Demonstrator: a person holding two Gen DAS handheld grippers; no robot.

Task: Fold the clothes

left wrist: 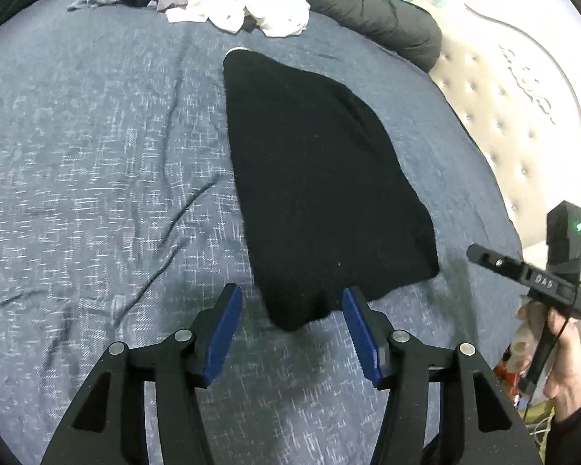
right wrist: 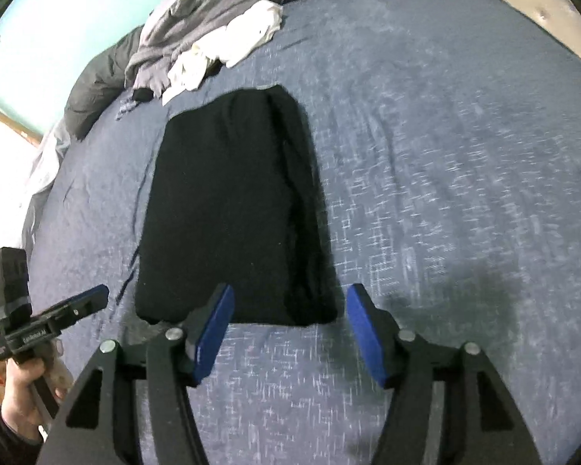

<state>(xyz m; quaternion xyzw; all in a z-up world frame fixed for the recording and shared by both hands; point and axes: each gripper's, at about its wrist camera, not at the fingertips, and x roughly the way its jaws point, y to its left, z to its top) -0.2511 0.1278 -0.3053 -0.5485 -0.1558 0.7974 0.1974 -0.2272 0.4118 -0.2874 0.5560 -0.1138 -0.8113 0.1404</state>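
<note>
Bedspread (left wrist: 97, 155) first, a dark blue heathered cover filling both views and serving as the folding surface, creased on its left half in the left wrist view. Behind it runs a long dark pillow or rolled duvet (left wrist: 387, 19), and past the right edge a tufted cream headboard (left wrist: 503, 97). Up at the far end sits the waiting pile: a rumpled grey garment (right wrist: 189, 31) with white clothes (right wrist: 236, 42) bunched against it, parked well apart from the work area, presumably so the middle stays free for one piece at a time.

Centre stage is the black garment (right wrist: 232, 201), lying flat as a long narrow panel, with a lengthwise ridge showing down its right side in the right wrist view, so it looks already folded in along its length. My read: the remaining move is to bring the near edge up toward the far edge.

Both tools line up for that. Left gripper (left wrist: 290, 310) hovers just at the near corner of the black cloth, jaws wide and holding nothing, the corner sitting between the blue pads (left wrist: 220, 337) without being pinched. Right gripper (right wrist: 288, 310) hangs over the near hem at its right end, jaws wide too, empty, pads above the cloth rather than on it. Each one faces a near corner, and a two-corner lift would keep the hem straight
</note>
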